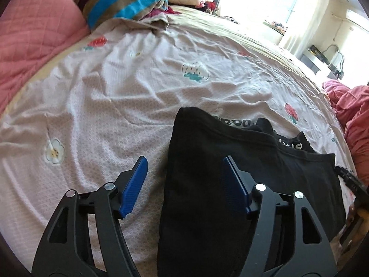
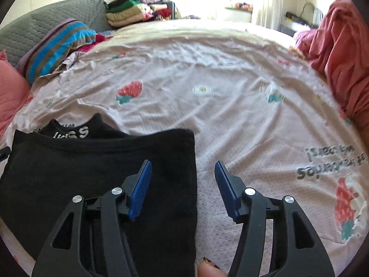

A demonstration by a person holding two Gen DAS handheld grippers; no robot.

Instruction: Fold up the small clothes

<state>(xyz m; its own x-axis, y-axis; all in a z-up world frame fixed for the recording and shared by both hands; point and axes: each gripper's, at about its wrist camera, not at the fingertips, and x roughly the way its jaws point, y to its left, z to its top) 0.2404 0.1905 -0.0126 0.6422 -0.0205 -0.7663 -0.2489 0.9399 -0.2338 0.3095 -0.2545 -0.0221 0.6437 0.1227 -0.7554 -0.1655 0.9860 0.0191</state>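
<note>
A black garment with white lettering (image 1: 207, 161) lies partly folded on the pink printed bedsheet (image 1: 115, 92). My left gripper (image 1: 185, 161) is open, straddling the garment's left edge, one blue pad (image 1: 136, 184) over the sheet and the other over the cloth. In the right wrist view the same garment (image 2: 92, 161) lies at the lower left. My right gripper (image 2: 183, 168) is open over its right edge, with the left pad (image 2: 140, 189) above the cloth and the right pad above the sheet (image 2: 230, 80). Neither holds anything.
A pink quilted pillow (image 1: 34, 34) and a striped blanket (image 1: 124, 0) lie at the bed's far left. Folded clothes (image 2: 133, 9) are stacked at the head. A pink bundle of bedding (image 2: 339, 46) lies at the right. A window glows behind.
</note>
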